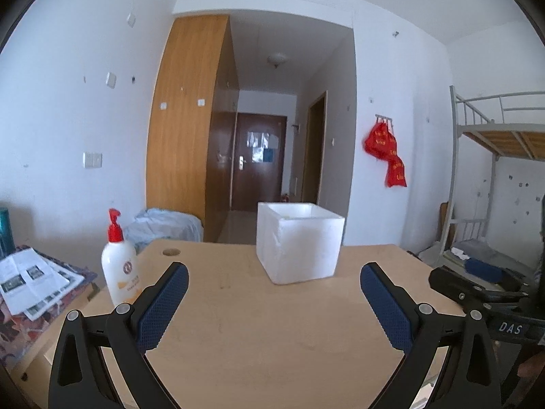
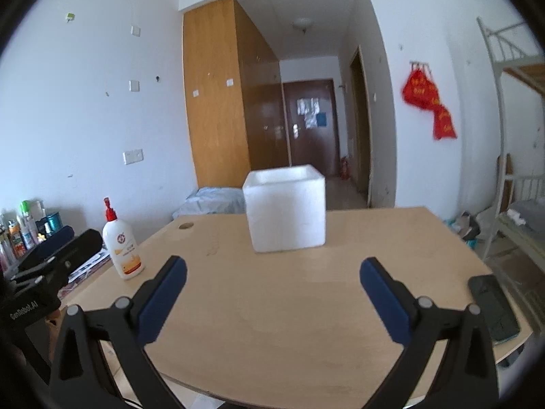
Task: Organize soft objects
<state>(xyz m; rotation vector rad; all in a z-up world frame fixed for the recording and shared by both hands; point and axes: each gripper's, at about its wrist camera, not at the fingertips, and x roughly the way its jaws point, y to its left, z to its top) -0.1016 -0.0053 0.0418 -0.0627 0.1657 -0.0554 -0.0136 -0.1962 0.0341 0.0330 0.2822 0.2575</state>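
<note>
Both grippers, left (image 1: 274, 281) and right (image 2: 273, 277), gape empty before the foam box (image 2: 285, 211); the bottle (image 2: 122, 246) stands left of it, so the stage is unclear.

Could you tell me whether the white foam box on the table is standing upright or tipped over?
Upright: the white foam box sits flat on the table, open top facing up. Its contents cannot be seen.

Inside of the white foam box (image 1: 299, 242) hidden by its walls, print on the lotion bottle (image 1: 120, 266) too small to read, newspapers (image 1: 30, 276) blurred, phone (image 2: 494, 306) cut by the right gripper's arm, bunk bed (image 1: 500, 129) cropped at the edge
</note>
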